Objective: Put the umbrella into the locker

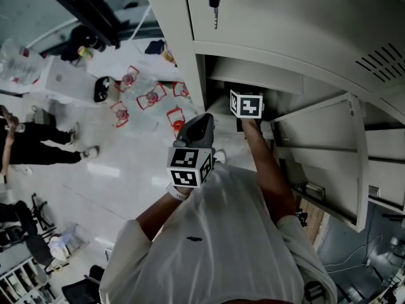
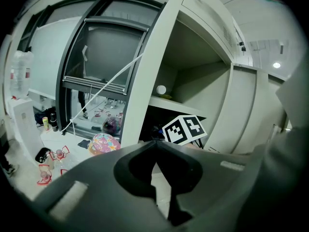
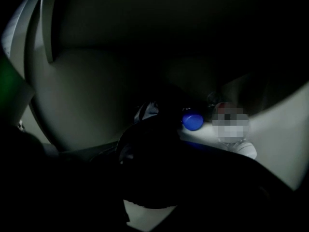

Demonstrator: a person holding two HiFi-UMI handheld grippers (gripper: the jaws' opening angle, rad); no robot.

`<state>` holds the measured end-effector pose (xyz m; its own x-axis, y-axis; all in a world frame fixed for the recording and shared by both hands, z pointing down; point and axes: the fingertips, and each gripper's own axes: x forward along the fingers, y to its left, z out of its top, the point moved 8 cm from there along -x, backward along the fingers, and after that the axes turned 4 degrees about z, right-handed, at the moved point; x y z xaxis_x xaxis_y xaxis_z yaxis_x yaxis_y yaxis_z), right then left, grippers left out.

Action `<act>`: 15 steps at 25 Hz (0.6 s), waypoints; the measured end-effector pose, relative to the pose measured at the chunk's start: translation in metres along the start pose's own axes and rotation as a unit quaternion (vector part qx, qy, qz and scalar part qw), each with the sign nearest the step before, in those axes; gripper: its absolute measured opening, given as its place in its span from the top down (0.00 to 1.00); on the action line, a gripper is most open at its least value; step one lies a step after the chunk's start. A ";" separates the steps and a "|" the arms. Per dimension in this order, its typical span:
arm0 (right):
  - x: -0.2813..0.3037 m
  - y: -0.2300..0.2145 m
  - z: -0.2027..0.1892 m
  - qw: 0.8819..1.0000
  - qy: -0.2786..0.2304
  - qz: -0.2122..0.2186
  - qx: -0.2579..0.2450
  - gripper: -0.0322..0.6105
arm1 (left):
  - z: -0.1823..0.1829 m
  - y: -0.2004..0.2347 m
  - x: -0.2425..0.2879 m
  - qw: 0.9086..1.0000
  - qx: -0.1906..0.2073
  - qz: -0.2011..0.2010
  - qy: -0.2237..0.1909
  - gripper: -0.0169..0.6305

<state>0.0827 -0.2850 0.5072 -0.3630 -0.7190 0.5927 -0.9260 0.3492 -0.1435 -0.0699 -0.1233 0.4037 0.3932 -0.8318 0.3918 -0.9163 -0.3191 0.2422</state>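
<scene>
**Locker** (image 1: 187, 56): pale grey metal, several compartments. One door (image 1: 323, 154) stands swung open at our right. A key (image 1: 216, 2) hangs in the door above.

**Right tool** (image 1: 247, 104): we reach it into the open lower compartment, and only its marker cube shows from the head view. In the right gripper view its jaws stand spread wide. The interior is dim, and we see no pad pressing on anything.

**Umbrella** (image 3: 150, 146): a dark, rounded, folded bundle inside that compartment, lying between the right tool's jaws. A paler fold of it shows at its far end.

**Other contents of the compartment**: a blue cap (image 3: 192, 120) just beyond the umbrella, and a white object (image 3: 245, 150) to its right that we cannot identify.

**Left tool** (image 2: 155, 143): we hold it outside the locker, in front of our chest. Its jaws are closed tip to tip, with nothing between them.

**Upper compartment**: a small white ball (image 2: 161, 89) sits on its shelf (image 2: 179, 108).

**Surroundings**: a multicoloured round object (image 2: 103, 143) left of the locker; several red-framed items (image 1: 152, 97) on the pale floor; a person in black (image 1: 38, 145) at the far left.
</scene>
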 end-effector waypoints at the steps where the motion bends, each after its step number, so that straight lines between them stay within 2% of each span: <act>1: -0.001 0.000 0.000 1.000 -0.002 0.000 -0.003 0.44 | 0.000 0.000 0.000 1.000 0.000 0.000 0.000 0.96; 15: -0.028 0.003 -0.004 0.999 -0.034 -0.007 0.007 0.42 | -0.004 -0.008 0.000 1.000 -0.003 -0.003 0.001 0.96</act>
<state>0.0902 -0.2609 0.4932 -0.3556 -0.7628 0.5401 -0.9322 0.3309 -0.1465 -0.0623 -0.1196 0.4053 0.3990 -0.8290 0.3919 -0.9134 -0.3218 0.2493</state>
